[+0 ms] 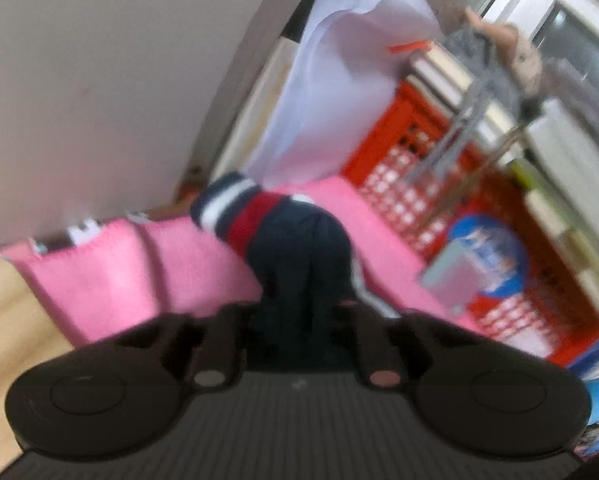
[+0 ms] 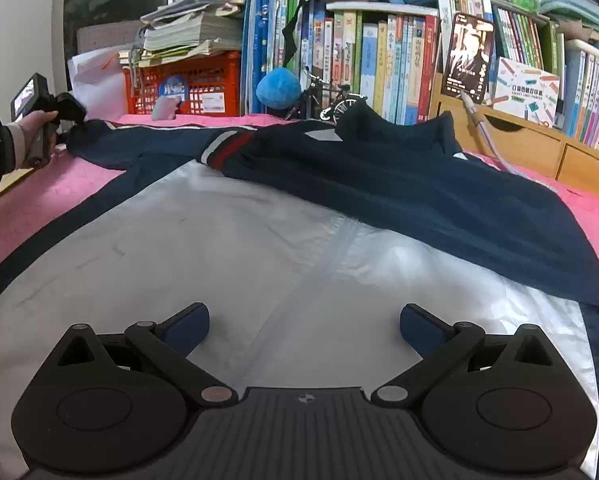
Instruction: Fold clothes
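Folding is at the sleeve stage: a navy-and-white zip-up track jacket is spread face up over the pink blanket, reaching from the near edge to the far edge by the bookshelf. One sleeve with a red-and-white striped cuff is already laid across the chest. The other sleeve is pinched in the closed left claw near the blanket's far left corner. The right claw is held wide open above the white front, gripping nothing. Next, the held sleeve probably needs to be carried inward over the body.
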Tool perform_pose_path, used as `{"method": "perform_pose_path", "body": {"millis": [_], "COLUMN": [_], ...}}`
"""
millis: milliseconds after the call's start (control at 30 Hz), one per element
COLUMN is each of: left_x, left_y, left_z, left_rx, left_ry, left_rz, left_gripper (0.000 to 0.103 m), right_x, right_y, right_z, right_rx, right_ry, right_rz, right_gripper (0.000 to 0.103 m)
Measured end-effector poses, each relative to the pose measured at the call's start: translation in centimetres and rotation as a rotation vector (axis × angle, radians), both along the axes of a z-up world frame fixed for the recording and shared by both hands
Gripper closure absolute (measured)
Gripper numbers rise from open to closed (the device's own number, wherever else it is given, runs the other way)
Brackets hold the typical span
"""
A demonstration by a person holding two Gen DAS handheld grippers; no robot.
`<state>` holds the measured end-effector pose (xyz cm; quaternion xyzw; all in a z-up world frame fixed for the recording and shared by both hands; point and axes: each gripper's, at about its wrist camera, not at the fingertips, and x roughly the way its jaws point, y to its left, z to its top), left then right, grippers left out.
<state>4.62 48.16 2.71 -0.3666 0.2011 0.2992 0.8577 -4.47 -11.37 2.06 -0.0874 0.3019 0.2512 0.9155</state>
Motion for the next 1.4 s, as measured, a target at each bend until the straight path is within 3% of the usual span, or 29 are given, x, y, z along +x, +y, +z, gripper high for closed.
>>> {"method": "perform_pose_path", "body": {"millis": [100, 267, 400, 533, 633, 767, 900, 1000, 1133, 1267, 1400], "left_x": [-0.4, 0.9, 2.2, 2.8, 3.5, 4.3, 4.9, 4.6, 2.6, -0.1, -2.6], "left_y": [-1.2, -6.5, -14.0, -23.7, -31.6, -39.3, -43.0, -43.5, -43.2, -42.4, -41.2], "left_z": [1.0, 4.2, 7.5, 11.2, 11.7, 9.2, 5.6, 4.0, 3.2, 4.3, 4.3], "left_rx": [0.012, 0.094, 0.172, 0.298, 0.355, 0.427, 0.435, 0.439, 0.451, 0.445, 0.436], "left_ry": [-0.08, -0.125, -0.19, -0.27, -0.258, -0.126, -0.035, 0.007, 0.024, -0.04, -0.058], "left_rz": [-0.072, -0.28, -0.505, -0.772, -1.001, -1.193, -1.245, -1.25, -1.264, -1.299, -1.304], "left_gripper": [0.096, 0.097, 0.097, 0.097, 0.096, 0.095, 0.094, 0.094, 0.093, 0.08, 0.077], "right_x": [0.2, 0.5, 0.6, 0.8, 1.1, 1.4, 1.2, 1.0, 1.9, 4.2, 7.2], "right_y": [-0.2, -0.5, -0.8, -1.5, -2.6, -4.2, -5.8, -7.5, -10.6, -10.9, -7.3], "right_z": [0.0, -0.1, 0.0, 0.1, 0.1, 0.2, 0.4, 1.6, 5.2, 8.4, 8.6], "right_rx": [0.01, 0.029, 0.055, 0.105, 0.169, 0.261, 0.344, 0.424, 0.523, 0.432, 0.336], "right_ry": [0.012, 0.026, 0.032, 0.04, 0.052, 0.065, 0.048, 0.002, -0.058, -0.105, -0.042], "right_rz": [-0.005, -0.013, -0.022, -0.042, -0.07, -0.116, -0.147, -0.172, -0.214, -0.225, -0.166], "right_gripper": [0.0, 0.0, 0.0, 0.0, 0.0, 0.0, 0.0, 0.0, 0.0, 0.0, 0.0]}}
